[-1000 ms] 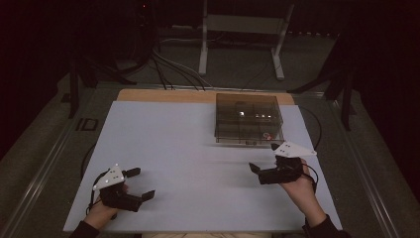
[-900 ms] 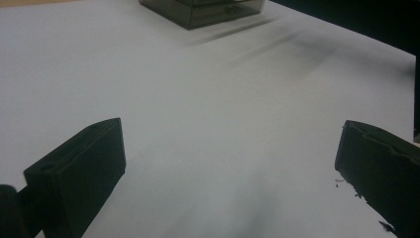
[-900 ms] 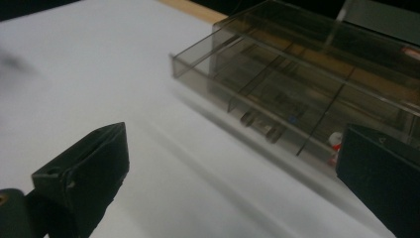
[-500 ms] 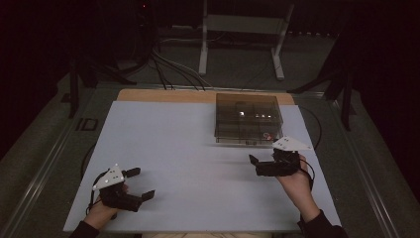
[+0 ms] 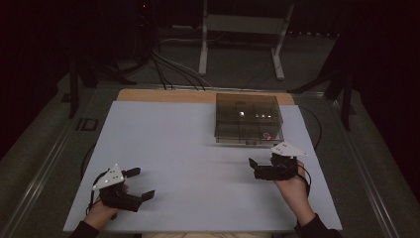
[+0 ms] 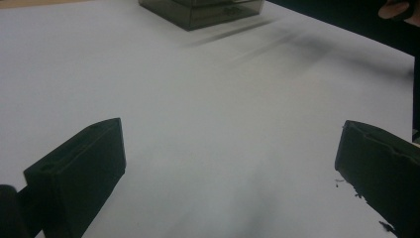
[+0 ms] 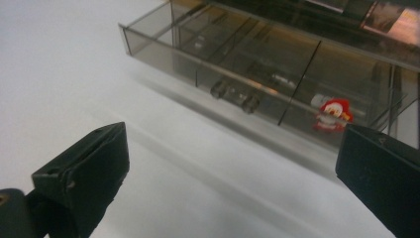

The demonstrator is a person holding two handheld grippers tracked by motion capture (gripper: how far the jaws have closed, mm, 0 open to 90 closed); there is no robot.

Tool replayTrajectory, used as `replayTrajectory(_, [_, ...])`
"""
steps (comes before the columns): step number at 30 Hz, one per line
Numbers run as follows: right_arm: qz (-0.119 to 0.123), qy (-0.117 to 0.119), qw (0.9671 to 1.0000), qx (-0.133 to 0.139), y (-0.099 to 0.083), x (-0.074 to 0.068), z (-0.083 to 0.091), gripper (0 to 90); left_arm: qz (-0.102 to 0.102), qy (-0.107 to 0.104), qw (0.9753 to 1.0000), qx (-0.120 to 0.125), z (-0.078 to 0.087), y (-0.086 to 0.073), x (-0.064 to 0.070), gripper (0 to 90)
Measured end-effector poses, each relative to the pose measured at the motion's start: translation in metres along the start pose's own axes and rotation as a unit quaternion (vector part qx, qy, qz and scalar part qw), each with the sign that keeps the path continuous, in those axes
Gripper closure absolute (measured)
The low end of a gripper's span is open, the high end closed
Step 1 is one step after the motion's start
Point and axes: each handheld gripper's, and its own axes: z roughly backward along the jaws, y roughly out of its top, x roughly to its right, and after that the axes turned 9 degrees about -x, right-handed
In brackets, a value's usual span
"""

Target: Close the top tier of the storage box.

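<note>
Dark room, white table (image 5: 188, 148), smoky compartment box (image 5: 248, 119), floor cables (image 5: 168, 64)

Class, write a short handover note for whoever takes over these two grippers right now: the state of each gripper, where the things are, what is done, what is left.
Left gripper: open, holding nothing, low over the white table near its front left corner.
Right gripper: open, holding nothing, just in front of the clear plastic box, jaws facing it in the right gripper view.
The box sits at the far right of the table, lid closed. Inside, in its front right compartment, is a small red and white item; other small parts lie in other compartments, too blurred to name.
Done: nothing visible; box untouched.
Left: probably close the right gripper on the box front and open it.
</note>
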Motion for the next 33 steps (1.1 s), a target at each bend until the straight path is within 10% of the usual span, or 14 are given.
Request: replayTrajectory(33, [-0.002,0.001,0.9994,-0.036,-0.019,0.003,-0.019,14.2,-0.002,0.0,1.0,0.0,0.0,0.0,0.001,0.0])
